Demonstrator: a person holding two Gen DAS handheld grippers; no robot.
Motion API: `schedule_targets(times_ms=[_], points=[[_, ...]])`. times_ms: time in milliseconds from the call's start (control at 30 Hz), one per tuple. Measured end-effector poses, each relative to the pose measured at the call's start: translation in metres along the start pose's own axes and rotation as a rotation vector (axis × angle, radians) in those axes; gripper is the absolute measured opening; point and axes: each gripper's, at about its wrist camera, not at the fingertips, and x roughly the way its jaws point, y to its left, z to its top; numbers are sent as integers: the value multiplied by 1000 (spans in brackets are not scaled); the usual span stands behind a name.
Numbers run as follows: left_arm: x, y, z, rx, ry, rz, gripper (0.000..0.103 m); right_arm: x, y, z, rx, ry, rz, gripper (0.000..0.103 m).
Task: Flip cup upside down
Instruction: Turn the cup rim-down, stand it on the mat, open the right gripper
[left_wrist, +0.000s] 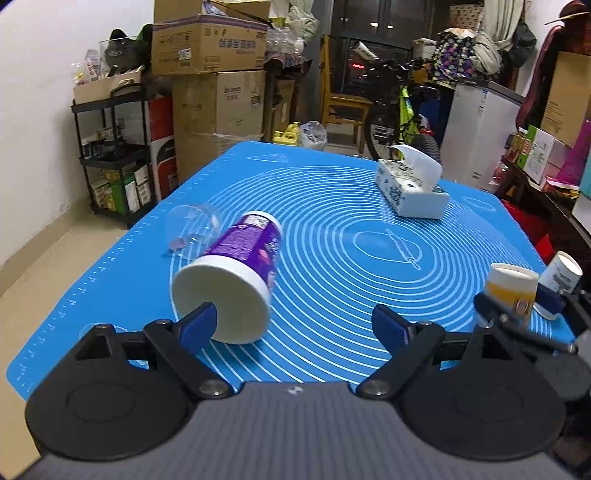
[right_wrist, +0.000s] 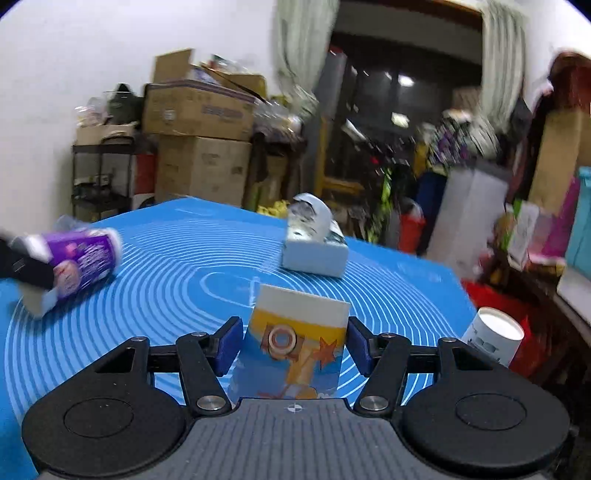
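A purple and white cup (left_wrist: 236, 273) lies on its side on the blue mat (left_wrist: 332, 221), its wide white end toward my left gripper (left_wrist: 295, 325). The left gripper is open; its left fingertip (left_wrist: 199, 325) overlaps the cup's rim and the right one stands clear. A yellow and white cup (right_wrist: 295, 343) stands upright between the fingers of my right gripper (right_wrist: 293, 345); the pads sit right at its sides, and contact is unclear. That cup also shows in the left wrist view (left_wrist: 511, 291). The purple cup shows blurred at the left of the right wrist view (right_wrist: 74, 262).
A clear glass (left_wrist: 192, 229) lies behind the purple cup. A tissue box (left_wrist: 410, 188) sits at the far side of the mat. A white cup (left_wrist: 559, 280) stands at the mat's right edge, also in the right wrist view (right_wrist: 491, 339). Boxes, shelves and a bicycle stand beyond the table.
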Motion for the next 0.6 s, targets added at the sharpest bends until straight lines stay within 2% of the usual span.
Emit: schedule_targets(times_ms=[167,267,400,467,600], points=[[-6,-10,-7,34,-9,-18,90,-10,1,-6,18,17,18,61],[-11,-18,-11,64,-14,-44,90,-13,-5,-4,43,30,9,72],[-22,-26,-20,109,-22,-81,90,-40,-12,-8,62,23,15,92],[-26,-32,-28,136,-17,-95,90,-58,-17,-12,70,40,22,95],[-35,-42,-45,166,6,-129,90,-87,-27,-23,96,132,50,95]])
